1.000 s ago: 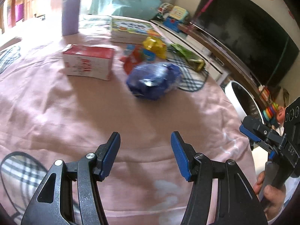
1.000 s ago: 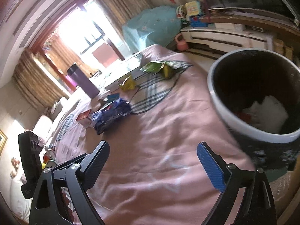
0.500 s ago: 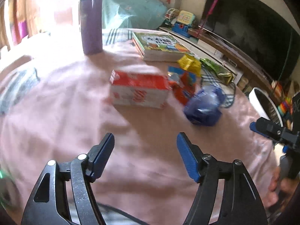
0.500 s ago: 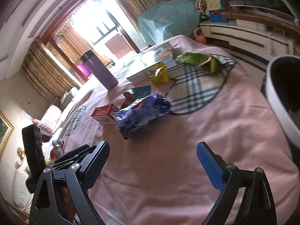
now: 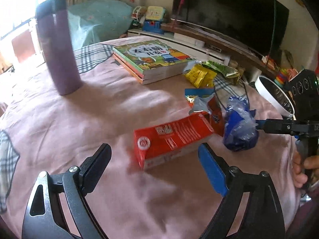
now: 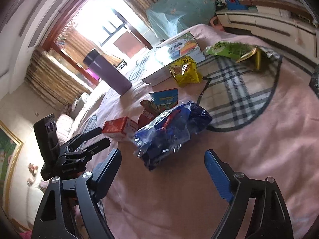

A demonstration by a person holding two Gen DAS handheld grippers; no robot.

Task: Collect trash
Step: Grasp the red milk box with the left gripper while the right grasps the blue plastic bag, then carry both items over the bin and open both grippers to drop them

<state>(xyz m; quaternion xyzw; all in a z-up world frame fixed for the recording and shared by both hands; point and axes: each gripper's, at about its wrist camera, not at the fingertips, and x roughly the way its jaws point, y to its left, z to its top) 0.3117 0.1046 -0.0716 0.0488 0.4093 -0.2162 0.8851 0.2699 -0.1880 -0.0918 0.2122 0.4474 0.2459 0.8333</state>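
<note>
Approaching the red carton (image 5: 171, 139) lying on the pink-covered bench (image 5: 99, 119), the left tool (image 5: 154, 164) is spread empty, lined up to close on it. From the right wrist, the right tool (image 6: 162, 169) gapes just short of the blue wrapper (image 6: 169, 133), probably its next pick.

carton (image 5: 171, 139) left of bag (image 5: 240, 129), touching? n/k | books (image 5: 153, 59) behind | flask (image 5: 57, 45) far left on cloth (image 5: 79, 119)

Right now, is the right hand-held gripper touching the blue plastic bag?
Apart. The right wrist view shows pink cloth between the open right hand-held gripper and the blue plastic bag.
</note>
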